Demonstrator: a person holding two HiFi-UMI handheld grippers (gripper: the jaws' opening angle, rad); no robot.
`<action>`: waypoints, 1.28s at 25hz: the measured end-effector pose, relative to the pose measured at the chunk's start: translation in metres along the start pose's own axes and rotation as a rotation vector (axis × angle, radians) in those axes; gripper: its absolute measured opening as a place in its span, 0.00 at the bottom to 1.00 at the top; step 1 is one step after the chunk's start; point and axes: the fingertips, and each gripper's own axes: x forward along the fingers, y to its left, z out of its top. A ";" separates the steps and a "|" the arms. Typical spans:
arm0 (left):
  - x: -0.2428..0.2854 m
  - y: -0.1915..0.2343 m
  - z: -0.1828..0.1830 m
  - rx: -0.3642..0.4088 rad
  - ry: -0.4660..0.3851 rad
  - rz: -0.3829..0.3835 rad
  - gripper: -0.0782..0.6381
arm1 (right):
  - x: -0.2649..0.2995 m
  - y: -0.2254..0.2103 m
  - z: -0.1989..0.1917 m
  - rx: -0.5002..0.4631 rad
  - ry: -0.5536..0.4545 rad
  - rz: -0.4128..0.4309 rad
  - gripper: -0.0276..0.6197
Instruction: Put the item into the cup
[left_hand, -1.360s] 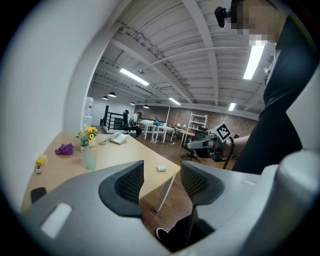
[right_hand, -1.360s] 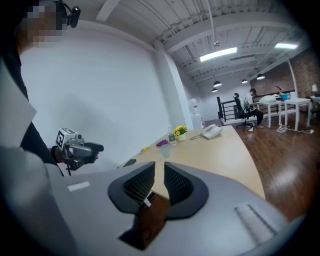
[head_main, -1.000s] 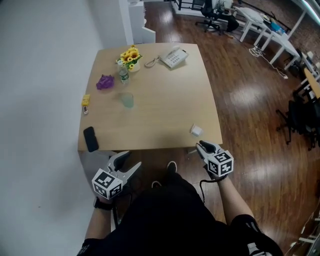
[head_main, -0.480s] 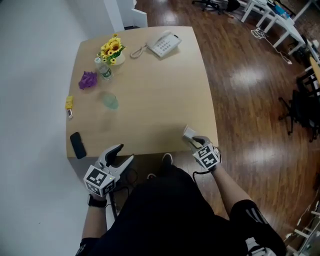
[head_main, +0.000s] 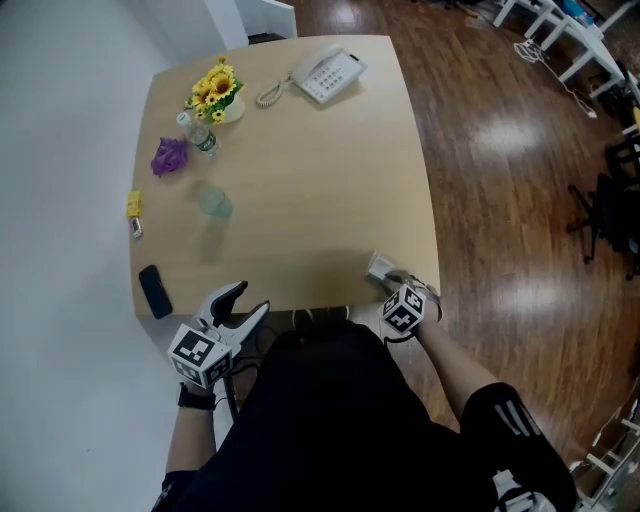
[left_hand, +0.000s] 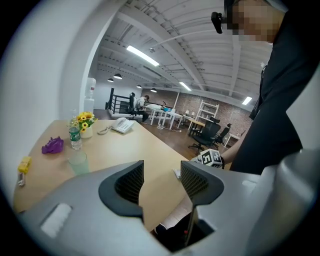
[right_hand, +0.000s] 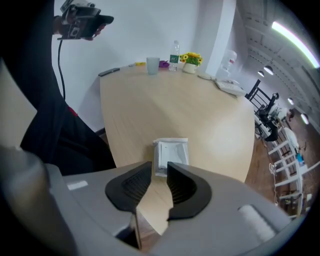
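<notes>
A small white packet (head_main: 379, 266) lies flat near the table's front right edge. A pale green see-through cup (head_main: 213, 204) stands upright on the left half of the table (head_main: 320, 180). My right gripper (head_main: 388, 283) sits low at the table edge with its tips at the packet's near end. In the right gripper view the packet (right_hand: 171, 151) lies just beyond the jaw tips (right_hand: 160, 170); the jaws are opening and the pads do not press on it. My left gripper (head_main: 250, 300) hangs open and empty off the front left edge, far from the cup (left_hand: 78, 162).
At the table's far side are a white desk telephone (head_main: 327, 74), a pot of sunflowers (head_main: 213, 92) and a water bottle (head_main: 197, 137). A purple object (head_main: 168, 155), a yellow item (head_main: 133, 203) and a black phone (head_main: 153, 290) lie along the left edge.
My right gripper has moved forward from below the table edge up to the white packet. The left gripper has stayed about where it was.
</notes>
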 end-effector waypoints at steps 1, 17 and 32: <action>0.002 0.002 0.002 0.008 0.003 -0.006 0.42 | 0.004 -0.001 -0.002 -0.012 0.016 -0.007 0.21; 0.026 0.015 0.028 0.029 -0.019 -0.004 0.42 | -0.040 -0.041 0.066 0.204 -0.192 -0.013 0.06; 0.000 0.096 0.060 0.019 -0.113 0.082 0.42 | -0.097 -0.044 0.324 0.015 -0.519 0.136 0.06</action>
